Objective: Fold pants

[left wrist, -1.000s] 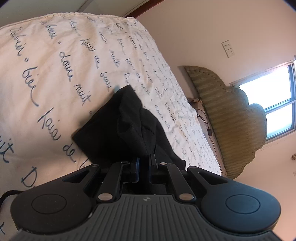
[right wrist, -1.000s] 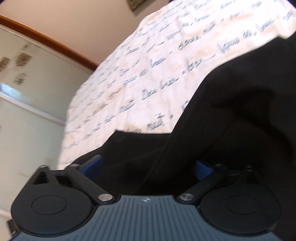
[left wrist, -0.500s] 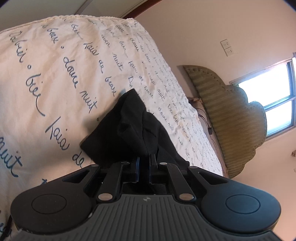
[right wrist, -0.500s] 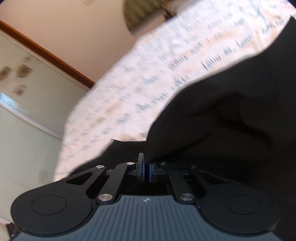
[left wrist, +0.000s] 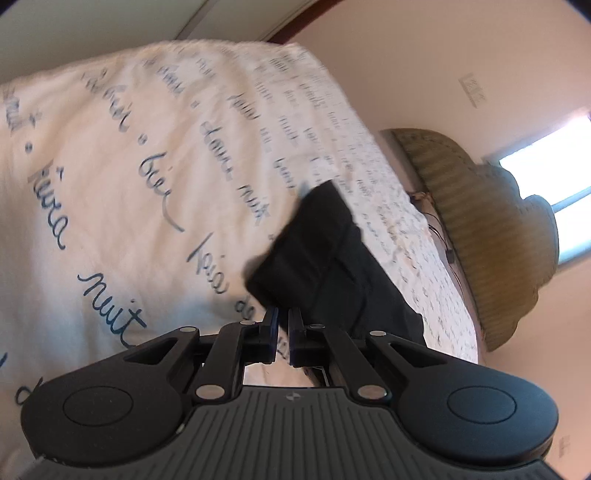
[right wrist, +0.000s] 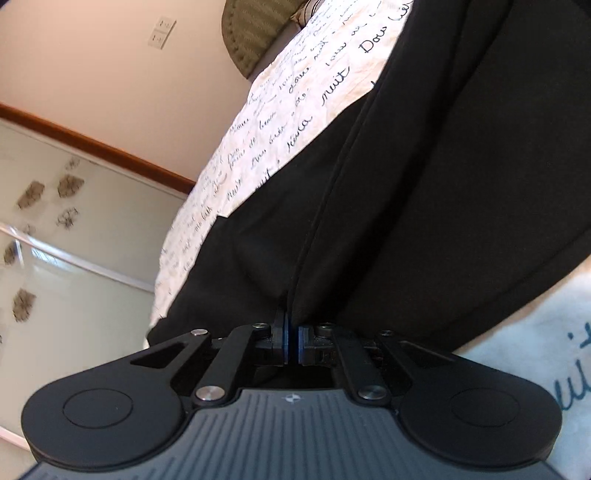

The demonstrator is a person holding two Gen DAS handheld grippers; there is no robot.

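Note:
The black pants (left wrist: 325, 266) lie on a white bedspread (left wrist: 129, 184) with blue script. In the left wrist view they stretch away to the right of my left gripper (left wrist: 282, 325), whose jaws stand slightly apart with nothing between them, just beside the near edge of the cloth. In the right wrist view the pants (right wrist: 424, 184) fill the middle and right. My right gripper (right wrist: 292, 332) is shut on a fold of the black cloth along a seam.
A green padded headboard (left wrist: 480, 221) stands at the far end of the bed, below a bright window (left wrist: 561, 192). A wall socket (right wrist: 161, 32) and a mirrored wardrobe door (right wrist: 74, 240) are on the left of the right wrist view.
My left gripper has let go of the pants and opened slightly, shifting left off the cloth. My right gripper closed on the pants and pulled the cloth taut.

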